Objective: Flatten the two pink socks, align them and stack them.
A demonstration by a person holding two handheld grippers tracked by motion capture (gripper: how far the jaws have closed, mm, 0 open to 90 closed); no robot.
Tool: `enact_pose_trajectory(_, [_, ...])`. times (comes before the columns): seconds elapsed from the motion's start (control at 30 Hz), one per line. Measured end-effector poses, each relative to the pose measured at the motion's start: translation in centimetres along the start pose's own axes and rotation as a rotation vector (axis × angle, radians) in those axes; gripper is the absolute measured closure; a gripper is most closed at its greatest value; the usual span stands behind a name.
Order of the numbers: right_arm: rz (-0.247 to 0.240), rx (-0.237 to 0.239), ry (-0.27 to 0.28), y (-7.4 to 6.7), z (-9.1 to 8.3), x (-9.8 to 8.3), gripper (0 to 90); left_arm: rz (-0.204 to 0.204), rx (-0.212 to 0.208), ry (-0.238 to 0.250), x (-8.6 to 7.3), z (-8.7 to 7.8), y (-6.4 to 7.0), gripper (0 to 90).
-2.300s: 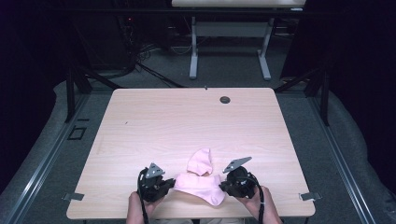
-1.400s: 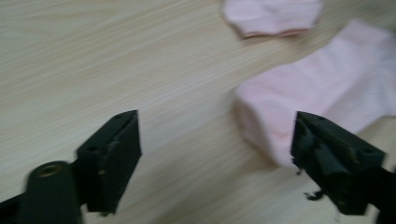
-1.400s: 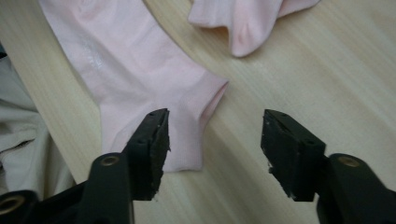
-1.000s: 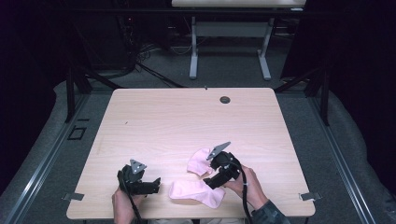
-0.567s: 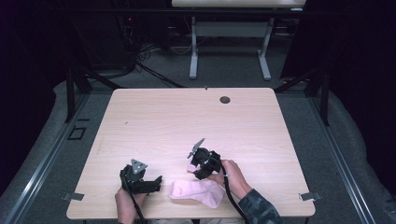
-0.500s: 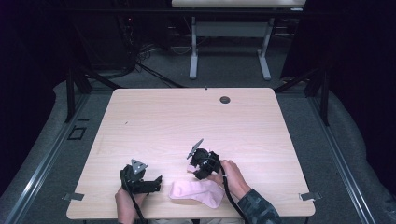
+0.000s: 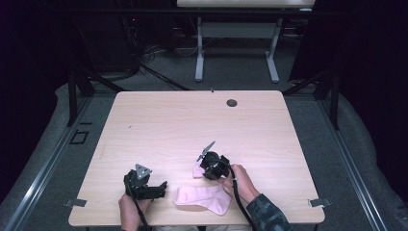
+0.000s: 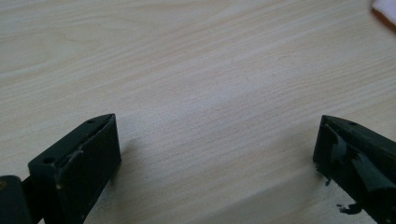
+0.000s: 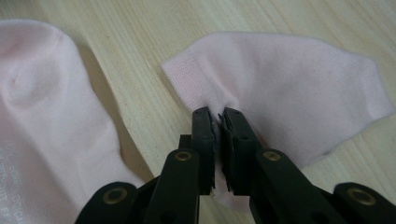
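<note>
Right gripper view shows the right gripper (image 9: 217, 119) with fingers pinched on a pink sock (image 9: 299, 93) on the bench (image 7: 192, 125), its mate (image 7: 204, 198) flat nearby, the left gripper (image 8: 215, 154) wide and empty, so pairing, perhaps, remains undone.

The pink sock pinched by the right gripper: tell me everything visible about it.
The pinched sock is pale pink, a fine knit fabric, soft and limp. The right gripper has its jaws closed on a bunched fold near one edge, so the cloth puckers there. The rest spreads flat on the wooden table. In the high view it peeks out as a small pink patch beside the gripper, apart from the second pink sock lying nearer the table's front edge. The left gripper is open over bare wood.
</note>
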State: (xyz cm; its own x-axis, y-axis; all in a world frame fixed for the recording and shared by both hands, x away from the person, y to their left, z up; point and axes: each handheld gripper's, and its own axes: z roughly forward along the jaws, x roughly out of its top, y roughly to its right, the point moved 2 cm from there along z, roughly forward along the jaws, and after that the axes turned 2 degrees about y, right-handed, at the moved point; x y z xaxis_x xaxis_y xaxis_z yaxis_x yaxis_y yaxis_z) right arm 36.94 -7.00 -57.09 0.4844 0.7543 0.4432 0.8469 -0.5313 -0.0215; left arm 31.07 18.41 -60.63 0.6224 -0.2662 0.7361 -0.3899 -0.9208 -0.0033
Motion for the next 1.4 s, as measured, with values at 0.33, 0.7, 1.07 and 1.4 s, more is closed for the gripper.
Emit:
enact_pose_trajectory(0.33, [0.121,0.073,0.148,1.6,-3.4,-0.4,84.0,0.004,-0.005,-0.004,0.2,0.1,0.0,0.5])
enact_pose_trajectory(0.7, [0.190,0.088,0.297,2.0,-8.0,0.3,83.8,0.052,-0.121,0.111,3.7,-1.9,2.9,5.0])
enact_pose_trajectory(1.07, [0.205,0.091,0.397,1.1,-10.8,1.2,83.6,0.101,-0.266,0.126,6.3,-0.4,7.4,15.3])
enact_pose_trajectory(1.4, [0.206,0.142,0.461,0.2,-11.9,1.1,83.3,0.083,-0.270,0.119,7.2,1.4,7.4,35.5])
